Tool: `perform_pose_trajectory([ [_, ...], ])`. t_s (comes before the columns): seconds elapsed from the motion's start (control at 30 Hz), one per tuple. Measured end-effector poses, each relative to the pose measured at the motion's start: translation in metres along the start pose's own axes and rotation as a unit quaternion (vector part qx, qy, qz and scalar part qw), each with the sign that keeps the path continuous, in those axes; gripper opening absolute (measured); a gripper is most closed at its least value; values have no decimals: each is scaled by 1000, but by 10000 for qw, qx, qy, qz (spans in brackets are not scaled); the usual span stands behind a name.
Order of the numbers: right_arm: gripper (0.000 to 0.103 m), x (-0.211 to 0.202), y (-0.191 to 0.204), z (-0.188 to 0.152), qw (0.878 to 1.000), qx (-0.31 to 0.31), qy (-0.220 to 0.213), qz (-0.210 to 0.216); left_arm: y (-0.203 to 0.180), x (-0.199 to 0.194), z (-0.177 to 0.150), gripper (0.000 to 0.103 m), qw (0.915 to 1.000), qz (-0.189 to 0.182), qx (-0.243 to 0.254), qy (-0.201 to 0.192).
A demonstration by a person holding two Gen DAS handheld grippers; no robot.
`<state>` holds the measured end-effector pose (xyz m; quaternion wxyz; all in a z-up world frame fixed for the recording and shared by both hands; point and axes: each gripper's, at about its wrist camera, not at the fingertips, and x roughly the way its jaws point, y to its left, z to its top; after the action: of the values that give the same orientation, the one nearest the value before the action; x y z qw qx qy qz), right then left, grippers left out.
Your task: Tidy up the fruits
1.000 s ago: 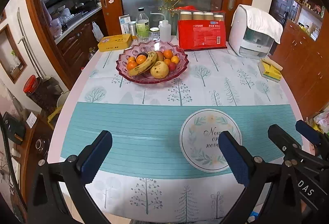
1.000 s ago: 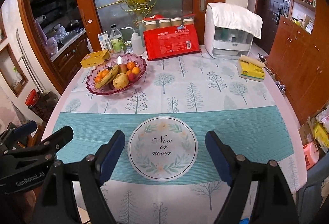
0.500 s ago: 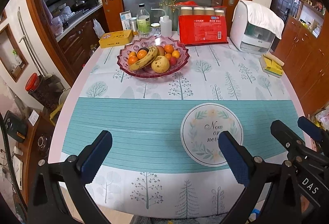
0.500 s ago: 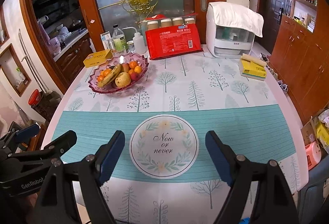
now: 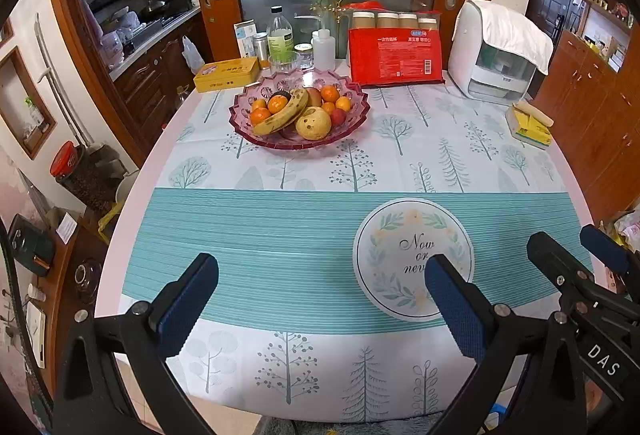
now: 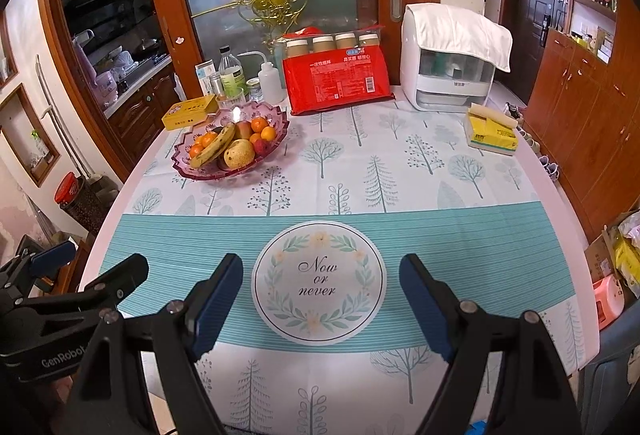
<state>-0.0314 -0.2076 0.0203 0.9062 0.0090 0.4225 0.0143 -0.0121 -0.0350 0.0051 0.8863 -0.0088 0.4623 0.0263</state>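
Hovering low in both views, I have the left gripper [image 5: 320,299] and the right gripper [image 6: 320,299] over the near edge of the table [image 6: 576,235], each with its blue-padded fingers wide apart and nothing between them. In the left wrist view the right gripper shows again at the lower right corner. Just beyond the fingertips, at the centre of the right wrist frame, lies the round "Now or never" print [image 6: 320,281] on the teal band of the tablecloth [image 5: 260,235]. Farther up and left of centre sits the pink glass fruit bowl [image 6: 276,121], holding a spotted banana [image 6: 214,147], a pear [image 6: 239,154] and several oranges [image 6: 264,129]. Behind it, along the top, stand a yellow tin [image 6: 190,111], bottles [image 6: 232,75], a red package of cups [image 6: 336,79] and a white appliance [image 6: 448,75] under a cloth.
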Motion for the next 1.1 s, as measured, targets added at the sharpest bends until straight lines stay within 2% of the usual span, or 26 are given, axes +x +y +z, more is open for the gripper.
perform_pose_trajectory([
  [1.1, 81, 1, 1, 0, 10000, 3, 3, 12, 3, 1, 0, 103, 10000, 8, 11, 8],
])
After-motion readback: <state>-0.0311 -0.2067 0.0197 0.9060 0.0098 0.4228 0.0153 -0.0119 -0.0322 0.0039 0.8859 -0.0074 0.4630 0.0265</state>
